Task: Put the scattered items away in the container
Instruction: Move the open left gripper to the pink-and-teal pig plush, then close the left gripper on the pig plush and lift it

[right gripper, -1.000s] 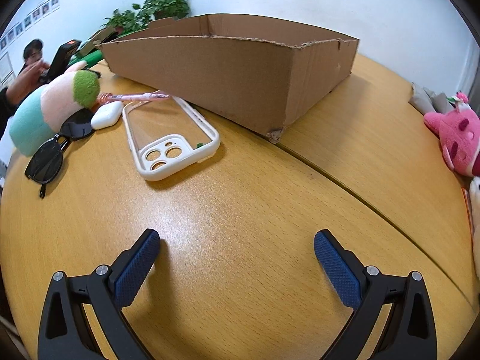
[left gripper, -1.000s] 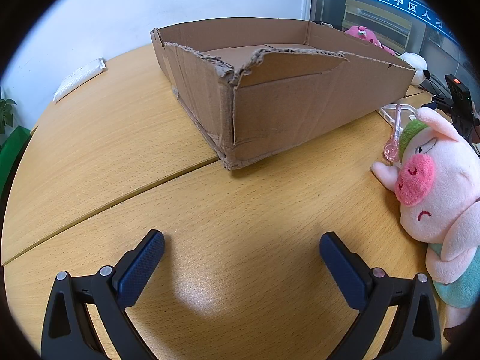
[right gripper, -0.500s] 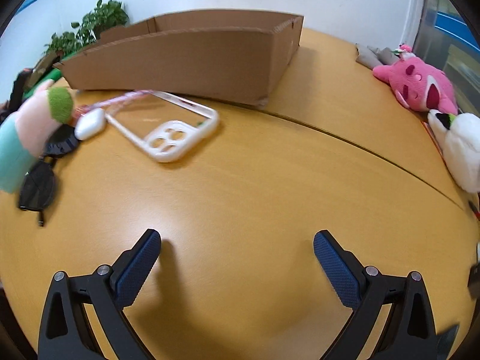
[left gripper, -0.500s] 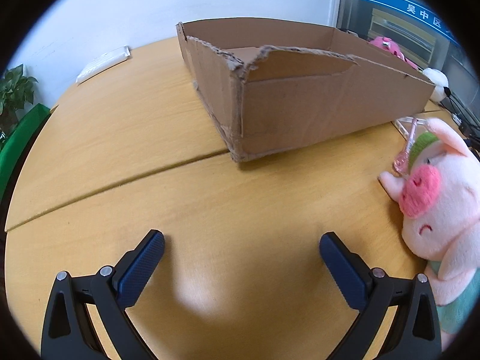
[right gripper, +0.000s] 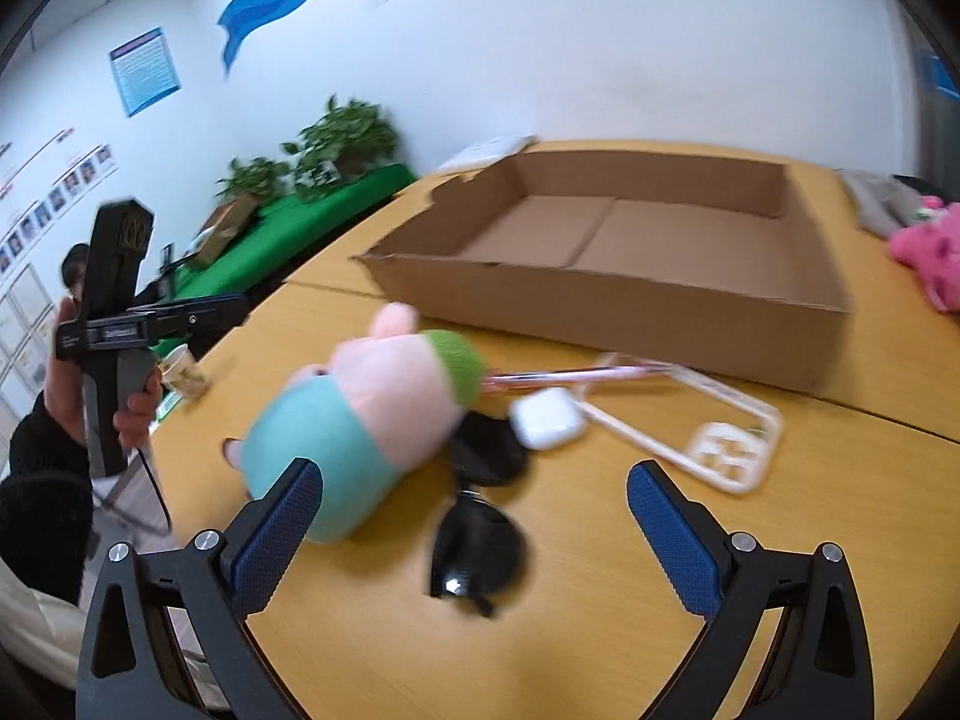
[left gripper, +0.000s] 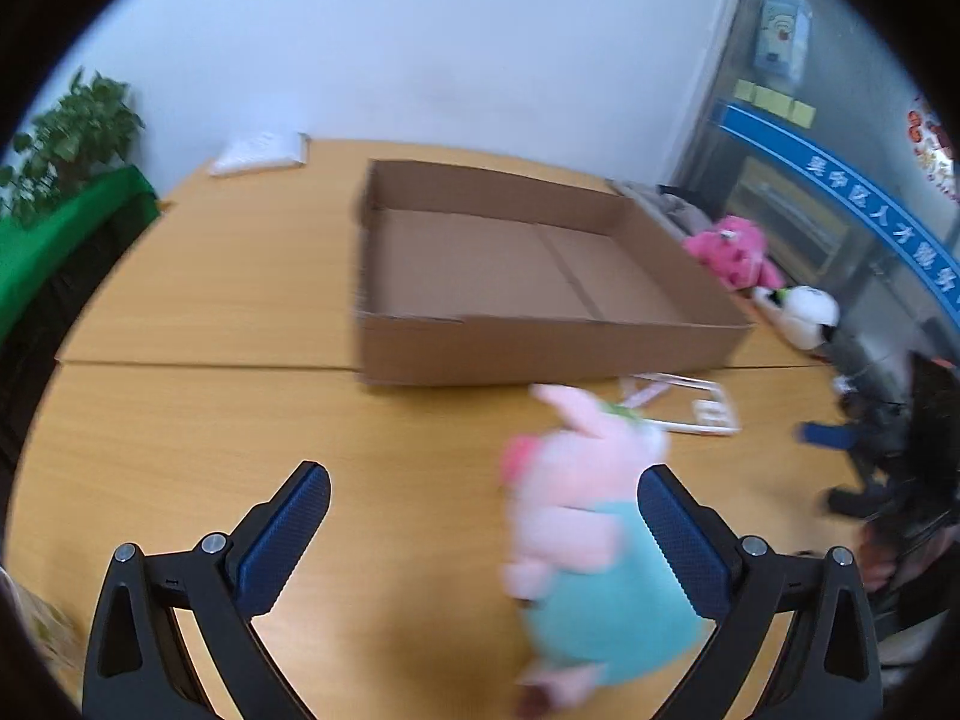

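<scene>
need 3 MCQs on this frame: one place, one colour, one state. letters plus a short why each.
1. Where is the white earbud case?
A. inside the cardboard box
B. on the table between the plush pig and the phone case
C. held by the right gripper

2. What colour is the plush pig's cap?
A. green
B. red
C. black

3. What state is the cardboard box in?
A. holding the sunglasses
B. closed with flaps
C. open-topped with nothing seen inside

Answers:
1. B: it lies on the table beside the pig, next to the phone case.
2. A: the cap at its head is green.
3. C: both views show a bare box floor; the sunglasses lie on the table.
</scene>
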Demonstrator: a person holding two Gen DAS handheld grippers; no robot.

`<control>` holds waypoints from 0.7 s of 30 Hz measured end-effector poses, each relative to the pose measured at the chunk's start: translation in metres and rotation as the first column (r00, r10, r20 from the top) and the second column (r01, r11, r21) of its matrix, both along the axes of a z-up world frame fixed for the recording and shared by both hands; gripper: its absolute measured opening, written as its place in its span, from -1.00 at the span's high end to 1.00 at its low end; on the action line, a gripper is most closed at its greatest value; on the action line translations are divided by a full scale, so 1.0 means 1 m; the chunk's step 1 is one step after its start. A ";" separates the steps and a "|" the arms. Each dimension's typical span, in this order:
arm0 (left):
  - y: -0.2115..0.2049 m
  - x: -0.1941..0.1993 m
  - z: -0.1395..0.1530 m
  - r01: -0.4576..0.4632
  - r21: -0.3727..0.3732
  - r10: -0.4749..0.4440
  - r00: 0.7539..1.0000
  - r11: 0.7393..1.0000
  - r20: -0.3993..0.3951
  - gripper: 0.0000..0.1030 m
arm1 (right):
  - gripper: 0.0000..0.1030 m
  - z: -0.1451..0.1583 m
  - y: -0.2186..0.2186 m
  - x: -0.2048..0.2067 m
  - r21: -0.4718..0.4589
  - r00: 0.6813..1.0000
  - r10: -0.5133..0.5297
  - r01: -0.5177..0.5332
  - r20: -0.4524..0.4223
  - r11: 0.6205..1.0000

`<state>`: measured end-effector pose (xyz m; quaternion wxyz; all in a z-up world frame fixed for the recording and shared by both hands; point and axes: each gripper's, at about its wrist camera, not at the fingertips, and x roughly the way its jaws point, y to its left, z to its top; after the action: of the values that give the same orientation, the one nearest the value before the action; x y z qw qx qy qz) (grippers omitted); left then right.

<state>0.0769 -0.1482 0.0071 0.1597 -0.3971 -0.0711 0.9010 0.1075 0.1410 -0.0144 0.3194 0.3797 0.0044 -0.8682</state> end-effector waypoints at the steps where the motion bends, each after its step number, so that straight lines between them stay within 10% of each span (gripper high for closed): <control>1: 0.013 0.002 -0.001 0.023 0.020 -0.024 1.000 1.000 0.009 -0.99 | -1.00 -0.004 -0.005 -0.003 0.028 1.000 -0.016 0.016 0.001 0.999; 12: 0.064 -0.018 -0.088 0.047 -0.008 -0.042 0.951 0.999 0.308 -1.00 | -1.00 -0.013 0.013 -0.029 -0.222 0.969 -0.094 0.145 0.227 0.964; 21: 0.074 -0.001 -0.089 0.029 -0.011 -0.026 0.966 1.000 0.256 -0.83 | -1.00 -0.010 -0.028 -0.051 -0.254 0.949 -0.037 0.122 0.313 0.959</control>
<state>0.0758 -0.0743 -0.0824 0.1588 -0.5123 -0.0790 0.8403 0.0567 0.1128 -0.0247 0.3295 0.4619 -0.1789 -0.8038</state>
